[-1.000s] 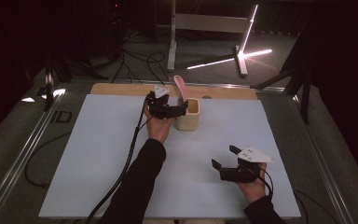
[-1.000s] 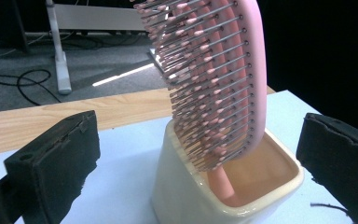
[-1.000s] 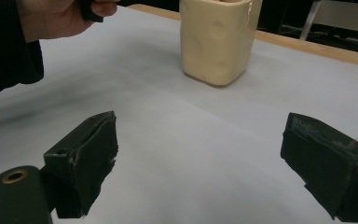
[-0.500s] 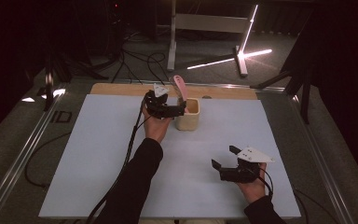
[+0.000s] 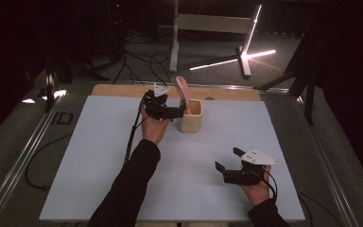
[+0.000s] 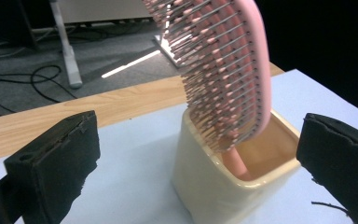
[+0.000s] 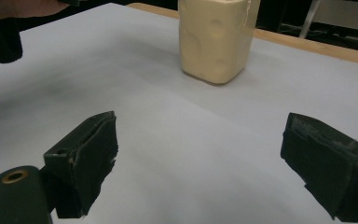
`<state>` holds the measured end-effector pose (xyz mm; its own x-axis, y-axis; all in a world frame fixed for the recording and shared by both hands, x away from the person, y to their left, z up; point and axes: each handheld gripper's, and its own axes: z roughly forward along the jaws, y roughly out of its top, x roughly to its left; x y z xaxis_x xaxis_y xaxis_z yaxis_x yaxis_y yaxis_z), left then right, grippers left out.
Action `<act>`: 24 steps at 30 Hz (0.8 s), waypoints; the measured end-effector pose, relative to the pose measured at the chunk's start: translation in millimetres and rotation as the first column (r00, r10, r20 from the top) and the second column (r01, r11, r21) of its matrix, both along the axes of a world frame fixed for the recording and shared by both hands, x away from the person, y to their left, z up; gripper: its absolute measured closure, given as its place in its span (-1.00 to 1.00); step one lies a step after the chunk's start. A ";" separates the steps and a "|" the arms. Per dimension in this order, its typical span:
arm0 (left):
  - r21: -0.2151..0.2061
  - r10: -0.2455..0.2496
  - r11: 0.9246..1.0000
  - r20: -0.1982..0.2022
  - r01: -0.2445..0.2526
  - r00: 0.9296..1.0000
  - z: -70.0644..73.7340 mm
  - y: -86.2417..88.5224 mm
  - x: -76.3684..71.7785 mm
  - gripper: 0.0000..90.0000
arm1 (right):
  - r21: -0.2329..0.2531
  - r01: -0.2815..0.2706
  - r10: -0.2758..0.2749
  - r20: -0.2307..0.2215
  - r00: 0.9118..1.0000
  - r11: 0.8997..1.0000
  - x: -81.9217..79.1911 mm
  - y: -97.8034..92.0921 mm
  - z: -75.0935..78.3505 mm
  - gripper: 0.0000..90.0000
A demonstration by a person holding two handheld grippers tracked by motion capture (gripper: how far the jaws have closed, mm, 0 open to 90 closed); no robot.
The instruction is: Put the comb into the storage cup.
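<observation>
My left gripper [image 5: 182, 112] hung at the cream holder [image 5: 190, 116], fingers spread wide to either side of it and gripping nothing. The holder stood at about twelve o'clock on the white worktop [image 5: 99, 161], near the far wooden edge, with a pink hairbrush [image 6: 223, 70] propped handle-down inside, its bristled head tilted above the rim. My right gripper [image 5: 227, 161] rested at five o'clock, well apart, fingers wide open and empty. I could read no writing or brand on any of them.

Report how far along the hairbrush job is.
Done: the pink hairbrush stands handle-down in the cream cup. In hand: nothing; the left hand-held gripper sits open beside the cup, and the right hand-held gripper is open over the white mat. Left: apparently only backing away.
</observation>
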<state>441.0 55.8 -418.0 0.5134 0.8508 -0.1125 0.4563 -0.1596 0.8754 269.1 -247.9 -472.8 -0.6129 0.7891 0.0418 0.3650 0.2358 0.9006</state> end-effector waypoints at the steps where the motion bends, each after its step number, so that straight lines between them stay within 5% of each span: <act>1: 0.008 -0.005 1.000 0.000 0.005 1.000 0.7 0.9 -0.8 -1.00 | -0.001 0.000 0.000 0.001 1.000 1.000 0.0 0.0 0.1 -0.76; 9: 0.051 -0.039 0.998 0.009 0.039 0.999 10.1 7.0 -7.7 -1.00 | -0.003 -0.006 0.006 0.002 1.000 1.000 -0.1 0.8 -0.3 -0.76; 24: 0.047 -0.081 0.996 0.044 0.079 0.996 30.6 23.6 -26.1 -1.00 | -0.002 -0.002 0.002 0.001 1.000 1.000 -0.4 0.5 -0.1 -0.76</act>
<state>414.9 79.4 -387.4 0.5841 0.8102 -0.0495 0.3999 -0.2342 0.8862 268.7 -247.4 -472.9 -0.6142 0.7881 0.0395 0.3640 0.2385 0.9003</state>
